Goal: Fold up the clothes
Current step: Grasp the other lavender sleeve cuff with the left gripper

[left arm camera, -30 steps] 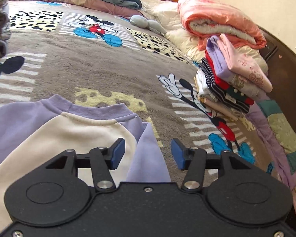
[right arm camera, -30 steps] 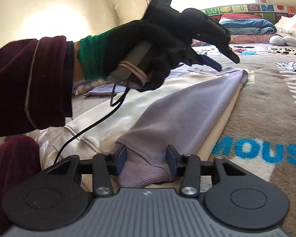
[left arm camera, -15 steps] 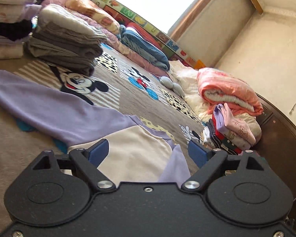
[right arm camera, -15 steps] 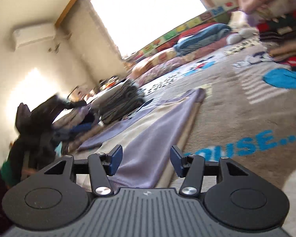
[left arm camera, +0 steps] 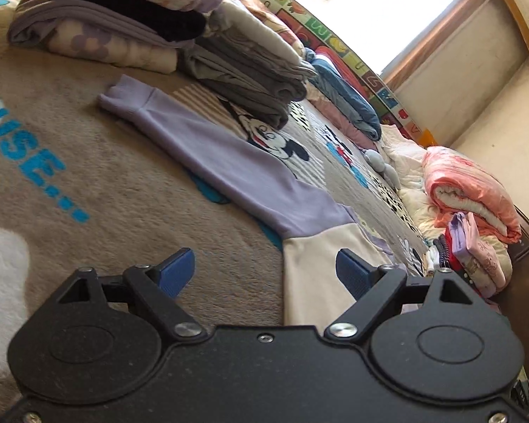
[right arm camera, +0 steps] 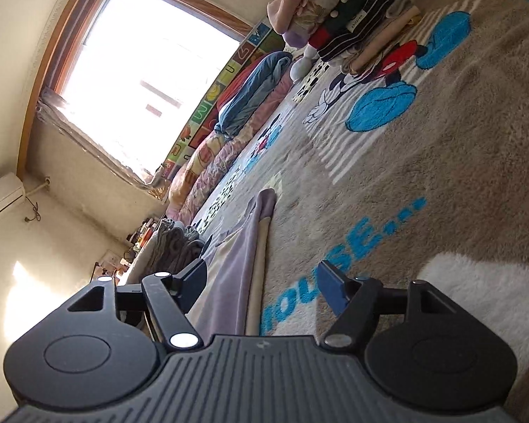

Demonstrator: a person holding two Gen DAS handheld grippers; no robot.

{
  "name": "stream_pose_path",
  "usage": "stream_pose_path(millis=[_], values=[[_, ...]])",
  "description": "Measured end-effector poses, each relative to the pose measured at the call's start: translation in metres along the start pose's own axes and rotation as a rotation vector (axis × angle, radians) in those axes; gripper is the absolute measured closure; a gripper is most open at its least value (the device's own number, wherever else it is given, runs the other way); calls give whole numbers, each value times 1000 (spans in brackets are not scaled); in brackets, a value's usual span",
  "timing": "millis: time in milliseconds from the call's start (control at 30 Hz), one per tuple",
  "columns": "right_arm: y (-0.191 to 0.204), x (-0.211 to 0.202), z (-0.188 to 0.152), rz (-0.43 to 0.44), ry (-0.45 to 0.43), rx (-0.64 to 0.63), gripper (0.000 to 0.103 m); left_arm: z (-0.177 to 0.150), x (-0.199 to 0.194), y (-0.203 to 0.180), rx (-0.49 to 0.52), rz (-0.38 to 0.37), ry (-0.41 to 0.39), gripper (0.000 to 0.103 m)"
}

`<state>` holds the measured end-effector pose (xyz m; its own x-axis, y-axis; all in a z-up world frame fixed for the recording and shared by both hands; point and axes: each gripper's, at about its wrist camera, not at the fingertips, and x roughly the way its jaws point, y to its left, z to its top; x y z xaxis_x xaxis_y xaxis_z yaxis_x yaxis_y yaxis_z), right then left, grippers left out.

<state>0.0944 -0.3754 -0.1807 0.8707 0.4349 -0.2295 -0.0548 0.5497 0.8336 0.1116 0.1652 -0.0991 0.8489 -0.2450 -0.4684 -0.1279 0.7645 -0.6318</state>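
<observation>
Lying flat on the blanket (left arm camera: 98,190), the sweatshirt (left arm camera: 321,257) shows its cream body at the near edge of the left wrist view, with one lilac sleeve (left arm camera: 211,148) stretched out straight to the left, its cuff near a stack of folded clothes (left arm camera: 130,17). The left gripper (left arm camera: 264,269) hovers low over the blanket, jaws spread wide and holding nothing; the cream hem runs between them, nearer the right one, and I cannot tell whether it touches the cloth. A second grey stack (left arm camera: 257,77) sits just beyond the sleeve. Farther off, a pink quilt (left arm camera: 472,194) rests above a small pile of striped and lilac garments (left arm camera: 465,257) by the bed's wooden frame.

In the right wrist view the camera is rolled steeply. The right gripper (right arm camera: 261,280) also has its jaws wide apart and empty, set low over the sweatshirt's (right arm camera: 229,282) folded edge, where a lilac layer lies over cream. The blue lettering (right arm camera: 338,264) on the blanket runs just beside that edge. A window (right arm camera: 148,81) glares bright behind.
</observation>
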Motion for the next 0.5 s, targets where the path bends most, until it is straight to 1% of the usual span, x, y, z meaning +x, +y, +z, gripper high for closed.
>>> stream_pose_path(millis=[100,200,267,300,333,367,433,467,500], values=[[8,-6,0,21,-2,3,33,11,-3,18,-50,31,-24,15],[20,-11,5,79,18,-12,33,22,-3,37,-97,54,-47,17],[24,-14,9,122,29,-16,31,30,-4,49,-128,70,-62,22],[24,-15,11,144,34,-17,29,34,-4,56,-143,77,-69,28],[25,-16,14,167,38,-17,28,38,-4,62,-159,85,-77,31],[24,-16,15,187,41,-13,28,42,-3,68,-177,88,-84,32],[15,-12,16,205,32,35,27,46,-1,76,-216,75,-98,34],[11,-9,15,210,29,57,26,48,0,78,-221,78,-105,34],[9,-6,14,194,33,67,26,51,3,78,-217,81,-111,34]])
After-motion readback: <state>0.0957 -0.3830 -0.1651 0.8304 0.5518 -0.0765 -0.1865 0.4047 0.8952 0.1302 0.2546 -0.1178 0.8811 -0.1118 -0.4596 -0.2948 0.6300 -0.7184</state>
